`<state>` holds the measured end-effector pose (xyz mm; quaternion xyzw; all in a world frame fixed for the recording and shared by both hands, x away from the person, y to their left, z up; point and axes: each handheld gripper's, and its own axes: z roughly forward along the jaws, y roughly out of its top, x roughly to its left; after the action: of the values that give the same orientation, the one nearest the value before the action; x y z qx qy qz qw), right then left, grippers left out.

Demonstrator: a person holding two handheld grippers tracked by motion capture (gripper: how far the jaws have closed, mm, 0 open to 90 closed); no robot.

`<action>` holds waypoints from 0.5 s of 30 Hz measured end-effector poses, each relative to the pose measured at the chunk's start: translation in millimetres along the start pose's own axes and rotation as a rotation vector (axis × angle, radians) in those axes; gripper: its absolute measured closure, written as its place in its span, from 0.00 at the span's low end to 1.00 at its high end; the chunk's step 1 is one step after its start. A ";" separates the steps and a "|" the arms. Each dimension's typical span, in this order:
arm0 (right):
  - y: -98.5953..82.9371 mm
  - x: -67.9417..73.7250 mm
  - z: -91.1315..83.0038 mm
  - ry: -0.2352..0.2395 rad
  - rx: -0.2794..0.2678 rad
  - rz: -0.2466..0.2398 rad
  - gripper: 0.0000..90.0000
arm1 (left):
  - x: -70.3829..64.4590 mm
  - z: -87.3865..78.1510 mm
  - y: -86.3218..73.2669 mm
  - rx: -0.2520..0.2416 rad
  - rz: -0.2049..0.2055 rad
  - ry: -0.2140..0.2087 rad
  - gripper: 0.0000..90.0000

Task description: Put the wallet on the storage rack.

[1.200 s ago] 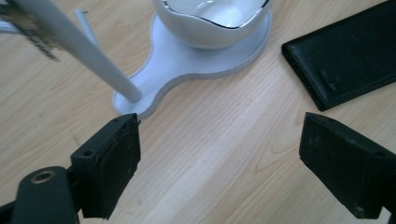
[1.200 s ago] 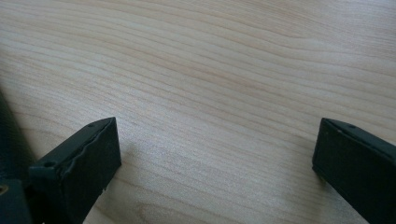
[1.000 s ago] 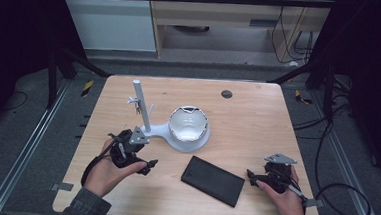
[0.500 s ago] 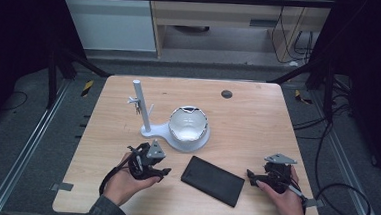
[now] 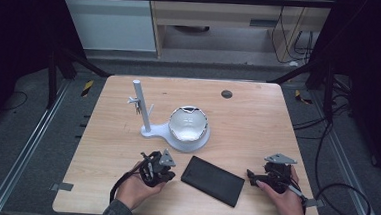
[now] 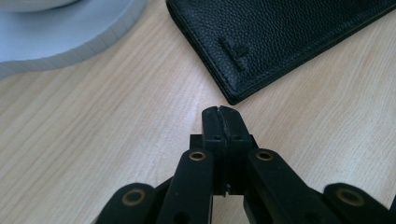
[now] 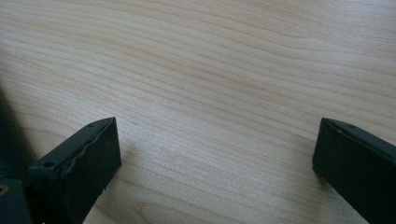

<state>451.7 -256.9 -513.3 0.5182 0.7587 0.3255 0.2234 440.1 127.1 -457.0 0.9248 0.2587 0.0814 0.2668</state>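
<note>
Black pebbled leather marks the flat rectangular wallet (image 5: 212, 180), which lies on the pale wooden table (image 5: 257, 121) near its front edge, between the two hands. The left gripper (image 5: 167, 175) sits low over the wood just beside the wallet's left end, held by a hand coming in from the bottom edge; in the left gripper view its jaws are pressed together on nothing, tips near the wallet's corner (image 6: 233, 95) but apart from it. The right gripper (image 5: 251, 178) rests near the wallet's right end, its jaws spread wide over bare wood. Behind the wallet stands a white stand with a round base and upright post (image 5: 149, 127), carrying a shiny rounded bowl (image 5: 188, 124). Compared with a second ago, the left gripper has moved rightward and nearer to the wallet; the right gripper has stayed put.
</note>
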 end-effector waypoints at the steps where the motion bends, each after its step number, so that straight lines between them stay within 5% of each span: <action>1: 0.0 0.0 0.0 0.000 -0.001 0.000 0.01 | -1.2 2.0 0.2 0.004 0.002 -0.002 1.00; 15: 0.0 0.0 0.0 0.000 0.000 0.000 0.01 | -3.9 18.5 7.4 0.055 0.030 -0.013 1.00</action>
<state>451.7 -256.9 -513.3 0.5182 0.7586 0.3256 0.2235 445.3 111.3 -468.6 0.9361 0.2450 0.0722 0.2418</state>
